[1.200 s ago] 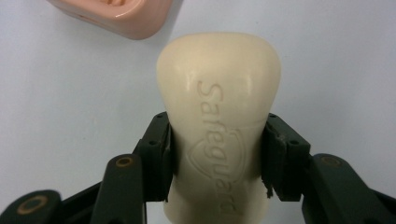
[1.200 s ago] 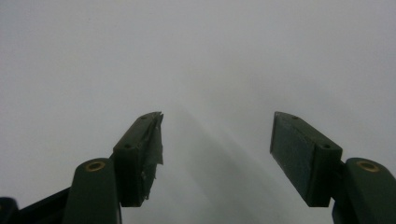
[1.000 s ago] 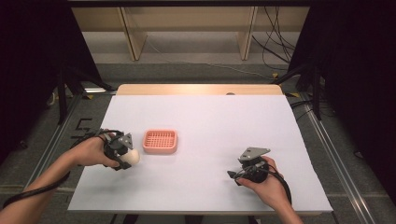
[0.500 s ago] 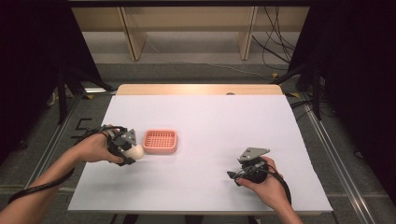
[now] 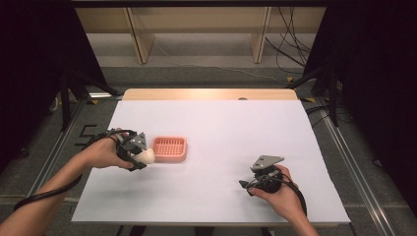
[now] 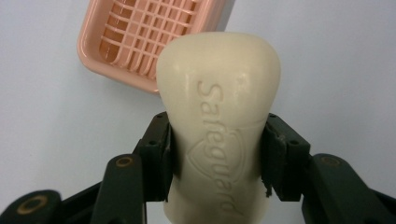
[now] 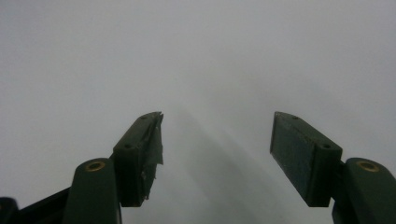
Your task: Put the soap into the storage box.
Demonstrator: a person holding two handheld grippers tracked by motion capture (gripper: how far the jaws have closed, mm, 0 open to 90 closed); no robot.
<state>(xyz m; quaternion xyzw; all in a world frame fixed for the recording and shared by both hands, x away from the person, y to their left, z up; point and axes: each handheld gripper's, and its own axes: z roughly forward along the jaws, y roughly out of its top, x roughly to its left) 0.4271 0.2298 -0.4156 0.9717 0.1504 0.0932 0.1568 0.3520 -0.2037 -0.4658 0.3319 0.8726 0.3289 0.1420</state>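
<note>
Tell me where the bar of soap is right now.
The soap bar is clamped in the left gripper, at the left of the table in the high view, just short of the pink soap dish.

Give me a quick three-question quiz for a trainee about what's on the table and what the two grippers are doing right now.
1. True or false: the right gripper grips the pink soap dish.
2. What word is embossed on the cream soap bar clamped by the left gripper?
3. In the high view, the bar is: A) lying in the dish, B) held beside the dish's left edge, C) at the white table's far edge.

Key: 1 false, its jaws are open with nothing between them; 2 Safeguard; 3 B.
</note>
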